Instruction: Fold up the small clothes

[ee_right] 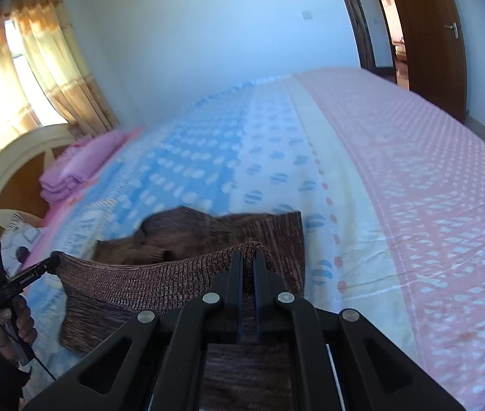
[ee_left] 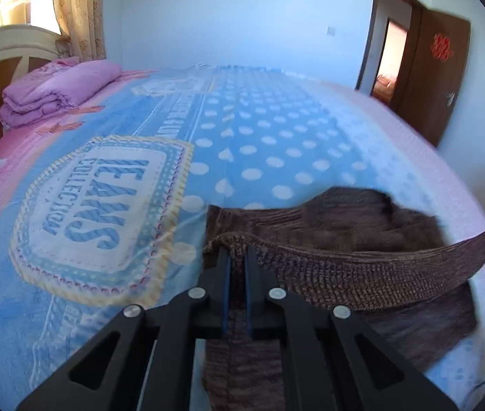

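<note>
A bed (ee_left: 276, 130) under a blue polka-dot blanket (ee_left: 112, 202) fills the frame, pale walls behind. Curtains (ee_left: 78, 10) hang upper left; a brown door (ee_left: 444, 78) stands open upper right. Folded pink quilt (ee_left: 54, 92) lies left. The brown knit sweater (ee_left: 362, 267), lower centre, stretches between left gripper (ee_left: 238, 260) and right gripper (ee_right: 249, 263), jaws clamping its hem.

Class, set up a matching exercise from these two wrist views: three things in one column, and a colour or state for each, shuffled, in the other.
Things:
1. knitted garment
2. folded quilt
3. door

Descriptions:
A. pink, stacked by the headboard
B. brown wood, standing open
C. brown, stretched between both grippers

Pairs: 1-C, 2-A, 3-B
</note>
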A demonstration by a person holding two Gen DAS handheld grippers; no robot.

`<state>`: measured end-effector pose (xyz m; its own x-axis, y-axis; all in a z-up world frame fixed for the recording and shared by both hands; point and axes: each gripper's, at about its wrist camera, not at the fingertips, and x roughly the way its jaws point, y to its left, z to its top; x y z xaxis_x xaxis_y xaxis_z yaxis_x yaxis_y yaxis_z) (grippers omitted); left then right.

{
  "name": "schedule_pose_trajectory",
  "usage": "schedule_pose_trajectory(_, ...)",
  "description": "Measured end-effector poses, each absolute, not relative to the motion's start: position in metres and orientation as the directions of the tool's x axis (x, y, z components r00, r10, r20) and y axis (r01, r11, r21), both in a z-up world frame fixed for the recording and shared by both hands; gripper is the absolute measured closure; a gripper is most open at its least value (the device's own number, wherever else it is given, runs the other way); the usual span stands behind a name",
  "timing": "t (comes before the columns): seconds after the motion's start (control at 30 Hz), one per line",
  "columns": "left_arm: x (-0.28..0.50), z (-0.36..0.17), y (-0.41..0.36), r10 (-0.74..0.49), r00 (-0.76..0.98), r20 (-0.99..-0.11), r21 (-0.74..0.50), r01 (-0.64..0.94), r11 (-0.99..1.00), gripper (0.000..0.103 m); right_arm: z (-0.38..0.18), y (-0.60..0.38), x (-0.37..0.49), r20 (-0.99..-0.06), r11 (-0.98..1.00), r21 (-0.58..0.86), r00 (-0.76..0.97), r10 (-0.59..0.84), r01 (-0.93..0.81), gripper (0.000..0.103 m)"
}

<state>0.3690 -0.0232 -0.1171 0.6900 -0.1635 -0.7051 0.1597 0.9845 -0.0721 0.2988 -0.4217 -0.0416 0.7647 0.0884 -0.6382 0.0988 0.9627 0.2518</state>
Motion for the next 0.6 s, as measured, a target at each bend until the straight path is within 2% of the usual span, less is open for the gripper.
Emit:
schedule_pose_trajectory(0.1,0.388,-0.147,-0.040,-0.065,0.689,-0.722,0.063,0.159,0.985,0.091,-0.075,-0.421,0.334,-0.712,0.973,0.198,0.700,0.062,0.115,0.099)
schedule_pose_trajectory(0.2,0.384,-0.158,-0.048,0.001,0.698,-0.716,0.160,0.162,0.974,0.086,-0.092,-0.418,0.351,-0.732,0.989,0.098,0.681,-0.001,0.108,0.097)
schedule_pose_trajectory(0.23,0.375,-0.157,-0.047,0.005,0.703,-0.711,0.173,0.168,0.970,0.080,-0.093,-0.415,0.350,-0.727,0.992,0.070,0.686,-0.020,0.103,0.087)
schedule_pose_trajectory(0.27,0.369,-0.154,-0.046,-0.005,0.709,-0.705,0.173,0.179,0.969,0.061,-0.092,-0.412,0.347,-0.724,0.995,0.045,0.689,-0.030,0.091,0.076)
schedule_pose_trajectory(0.3,0.359,-0.150,-0.044,-0.012,0.723,-0.690,0.181,0.189,0.965,0.036,-0.092,-0.407,0.343,-0.730,0.998,0.024,0.683,-0.024,0.061,0.045)
schedule_pose_trajectory(0.33,0.349,-0.147,-0.043,-0.006,0.740,-0.672,0.200,0.189,0.961,0.026,-0.092,-0.403,0.339,-0.733,0.999,0.004,0.680,-0.023,0.038,0.028)
schedule_pose_trajectory(0.37,0.338,-0.145,-0.044,0.004,0.764,-0.646,0.235,0.194,0.952,0.020,-0.092,-0.397,0.333,-0.729,0.999,-0.032,0.684,-0.033,0.015,0.028)
schedule_pose_trajectory(0.4,0.332,-0.145,-0.046,0.003,0.772,-0.635,0.265,0.214,0.940,0.019,-0.095,-0.389,0.330,-0.731,0.997,-0.076,0.681,-0.046,-0.015,0.028)
schedule_pose_trajectory(0.5,0.327,-0.157,-0.064,0.026,0.762,-0.647,0.378,0.292,0.879,0.018,-0.112,-0.366,0.338,-0.763,0.965,-0.247,0.632,-0.135,-0.092,0.028)
schedule_pose_trajectory(0.6,0.346,-0.174,-0.085,0.103,0.764,-0.637,0.488,0.296,0.821,0.018,-0.120,-0.349,0.356,-0.736,0.914,-0.387,0.637,-0.229,-0.119,0.028)
